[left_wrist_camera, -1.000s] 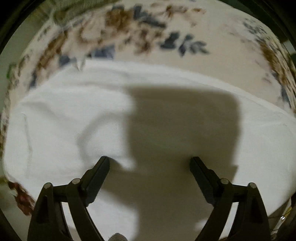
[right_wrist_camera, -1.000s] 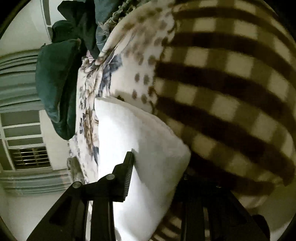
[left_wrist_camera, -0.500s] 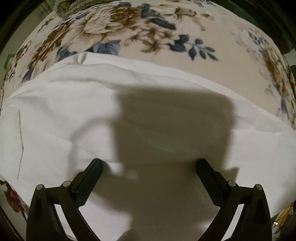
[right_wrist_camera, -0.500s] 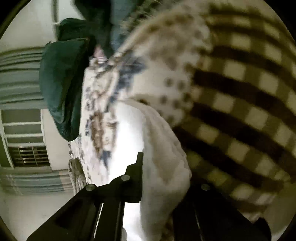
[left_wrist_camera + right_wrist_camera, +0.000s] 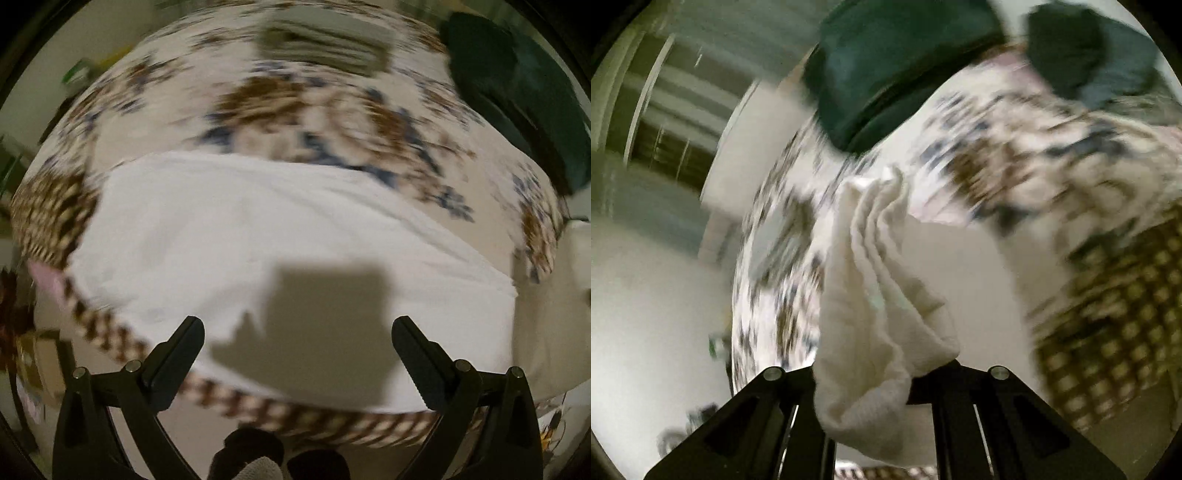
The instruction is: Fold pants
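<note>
The white pants point(image 5: 258, 251) lie spread on a floral bedspread point(image 5: 314, 110), seen from above in the left wrist view. My left gripper point(image 5: 297, 341) is open and empty, hovering over the pants' near edge, its shadow on the cloth. In the right wrist view my right gripper point(image 5: 882, 373) is shut on a bunched fold of the white pants point(image 5: 871, 295), which rises crumpled between the fingers. The rest of the pants point(image 5: 960, 266) lies on the bed behind it.
A brown checked blanket point(image 5: 258, 400) runs along the pants' near edge and shows at the right in the right wrist view point(image 5: 1115, 332). Dark green cushions point(image 5: 905, 66) sit at the bed's far end point(image 5: 517, 92). A folded grey cloth point(image 5: 325, 40) lies beyond.
My left gripper has pulled back and up, so more of the bed shows. My right gripper has closed on the pants' edge and swung, lifting the bunched fold.
</note>
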Demonstrator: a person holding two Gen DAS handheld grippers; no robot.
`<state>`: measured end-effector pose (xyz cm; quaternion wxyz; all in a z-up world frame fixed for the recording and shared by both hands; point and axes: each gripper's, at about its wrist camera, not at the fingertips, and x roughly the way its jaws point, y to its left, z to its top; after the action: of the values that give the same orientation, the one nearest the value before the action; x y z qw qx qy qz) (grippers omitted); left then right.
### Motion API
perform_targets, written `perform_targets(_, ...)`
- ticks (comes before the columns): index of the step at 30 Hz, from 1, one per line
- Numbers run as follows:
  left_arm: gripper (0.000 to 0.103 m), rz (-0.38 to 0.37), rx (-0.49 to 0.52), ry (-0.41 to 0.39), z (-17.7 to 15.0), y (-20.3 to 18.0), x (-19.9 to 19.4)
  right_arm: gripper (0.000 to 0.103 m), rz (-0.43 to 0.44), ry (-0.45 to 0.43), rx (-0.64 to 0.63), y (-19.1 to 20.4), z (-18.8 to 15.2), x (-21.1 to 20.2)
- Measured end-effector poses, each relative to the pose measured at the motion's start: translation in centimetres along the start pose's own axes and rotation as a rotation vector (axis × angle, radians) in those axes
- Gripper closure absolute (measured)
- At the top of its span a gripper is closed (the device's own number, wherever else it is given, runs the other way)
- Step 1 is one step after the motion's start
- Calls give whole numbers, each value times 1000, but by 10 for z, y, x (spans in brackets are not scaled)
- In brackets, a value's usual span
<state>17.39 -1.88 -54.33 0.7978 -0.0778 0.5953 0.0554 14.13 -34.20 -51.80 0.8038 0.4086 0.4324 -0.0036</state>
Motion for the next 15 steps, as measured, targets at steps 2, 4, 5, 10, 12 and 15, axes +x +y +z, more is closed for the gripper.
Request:
perform_targets(2, 0, 21, -49, 6, -10, 39, -5, 95, -1, 81, -62, 27, -31, 43)
perform_targets(4, 0, 59, -83, 19, -15, 68, 1, 95, -28, 150, -131, 52, -67, 89)
perform_targets(5, 0, 73, -97, 31, -21, 83, 4, 95, -46, 180, -166, 59, -86, 107)
perform_targets(10, 0, 119, -171, 96, -40, 142, 20, 95, -201, 267, -358, 95, -160, 188)
perform_targets(12, 0, 119, -192, 106, -45, 160, 21, 89, -296, 270, -425, 107, -180, 202)
perform_targets(15, 0, 121, -224, 113, -49, 181, 21, 56, -249, 338, -433, 124, -189, 209)
